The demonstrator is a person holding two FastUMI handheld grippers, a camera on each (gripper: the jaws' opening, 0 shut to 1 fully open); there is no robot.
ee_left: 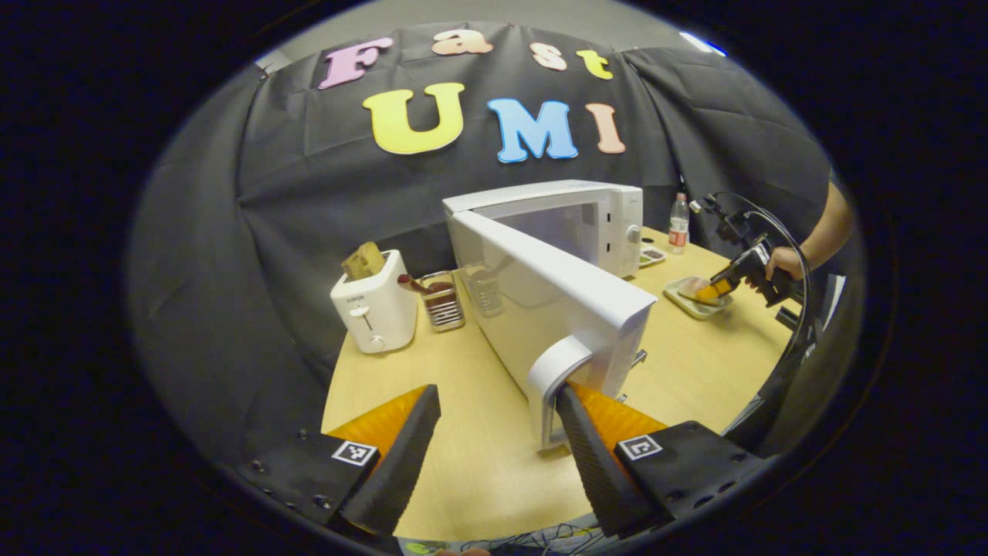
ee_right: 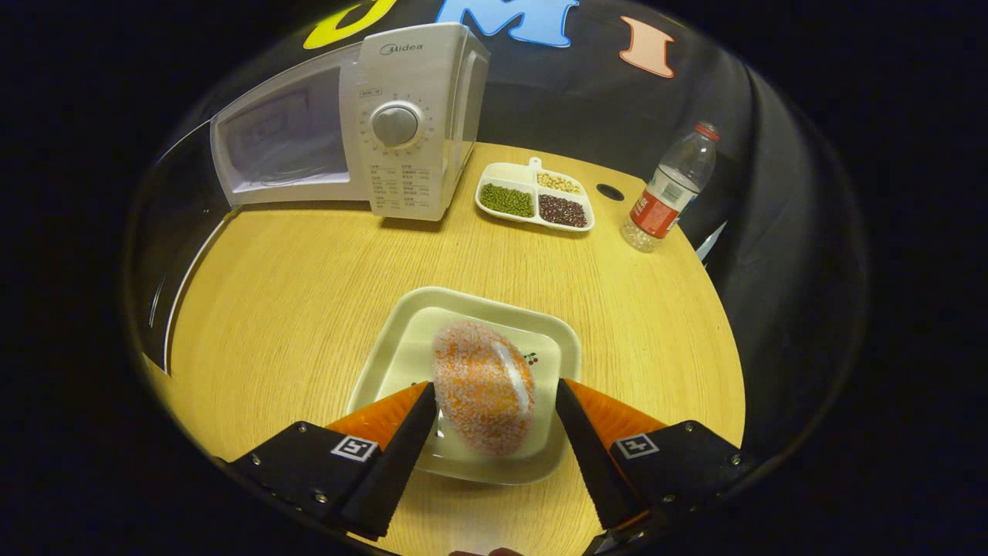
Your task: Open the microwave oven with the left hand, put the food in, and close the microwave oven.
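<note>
Left gripper view: the left gripper (ee_left: 494,432) has its jaws spread wide, one finger hooked behind the door handle (ee_left: 557,369) of the microwave oven (ee_left: 575,224); nothing is clamped. This hooked contact suits pulling the door (ee_left: 540,297), which stands swung well out over the worktop (ee_left: 478,455), leaving the cavity accessible. A toaster (ee_left: 373,305) and a wire rack (ee_left: 442,301) stand to the left of the door, clear of its swing.

Right gripper view: the right gripper (ee_right: 494,421) holds its jaws open on either side of the food (ee_right: 484,395), a speckled orange oval lying on a square plate (ee_right: 401,340) in front of the oven. Whether the fingers touch it cannot be told. The straddling position suggests preparation for a grasp. A divided dish (ee_right: 535,201) and a bottle (ee_right: 670,191) sit further back.
</note>
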